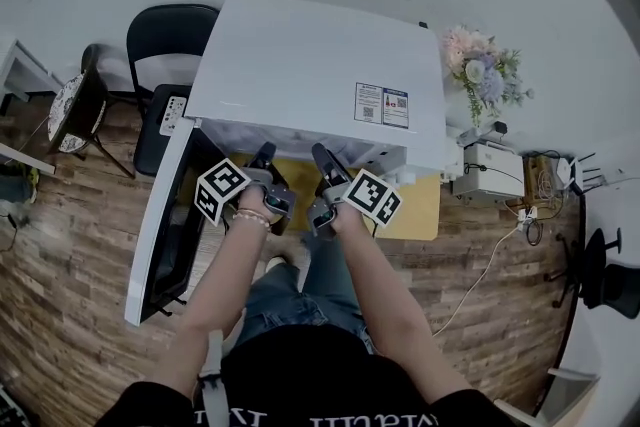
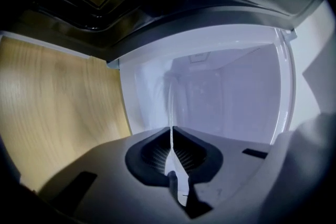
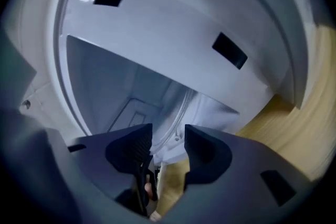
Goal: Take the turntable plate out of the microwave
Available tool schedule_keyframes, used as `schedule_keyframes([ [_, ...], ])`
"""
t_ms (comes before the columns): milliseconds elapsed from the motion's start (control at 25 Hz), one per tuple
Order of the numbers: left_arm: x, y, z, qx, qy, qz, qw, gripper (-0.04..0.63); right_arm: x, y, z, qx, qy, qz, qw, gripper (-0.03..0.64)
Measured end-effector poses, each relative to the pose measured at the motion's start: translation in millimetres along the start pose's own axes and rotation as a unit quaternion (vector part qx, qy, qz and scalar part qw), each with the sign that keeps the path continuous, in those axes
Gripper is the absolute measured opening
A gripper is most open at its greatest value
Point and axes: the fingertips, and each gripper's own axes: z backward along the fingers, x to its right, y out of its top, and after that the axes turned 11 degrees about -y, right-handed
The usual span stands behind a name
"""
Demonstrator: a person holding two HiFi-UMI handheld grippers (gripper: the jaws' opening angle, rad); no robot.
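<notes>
The white microwave (image 1: 310,65) stands on a wooden table (image 1: 420,210) with its door (image 1: 165,225) swung open to the left. Both grippers reach into its cavity. My left gripper (image 1: 265,160) is shut on the clear glass turntable plate (image 2: 170,107). In the left gripper view the plate shows edge-on as a thin pale line, pinched at the left gripper's (image 2: 171,134) pads. My right gripper (image 1: 325,163) is rolled to one side. In the right gripper view the right gripper (image 3: 168,136) stands open, with the plate's curved rim (image 3: 182,107) in the gap, clear of both pads.
The open door juts toward me on the left. A black chair (image 1: 165,45) stands behind it. A flower bunch (image 1: 485,65) and a small white device (image 1: 490,170) sit right of the microwave. Cables (image 1: 480,275) trail over the wooden floor.
</notes>
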Motion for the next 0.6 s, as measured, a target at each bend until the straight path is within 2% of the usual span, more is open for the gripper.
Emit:
schedule_keyframes([
  [120, 3.3, -0.9, 1.3, -0.003, -0.001, -0.001, 1.0, 0.021, 2.9, 5.8, -11.8, 0.007, 0.005, -0.057, 0.998, 0.171],
  [160, 3.9, -1.4, 1.6, -0.004, -0.002, -0.001, 1.0, 0.021, 3.2, 8.9, -15.1, 0.013, 0.008, -0.081, 0.997, 0.146],
  [320, 4.4, -1.4, 1.4, -0.004, -0.003, -0.007, 1.0, 0.021, 5.7, 13.9, -24.9, 0.02, 0.01, -0.171, 0.985, 0.108],
  [400, 3.7, 0.8, 1.1, -0.003, -0.004, -0.013, 0.9999, 0.021, 10.2, 10.5, -26.8, 0.014, 0.0, -0.185, 0.983, 0.052],
  [600, 7.8, 2.9, -3.7, -0.027, -0.017, -0.052, 0.9982, 0.024, 9.4, 9.0, -25.9, 0.021, 0.011, -0.184, 0.983, 0.051],
])
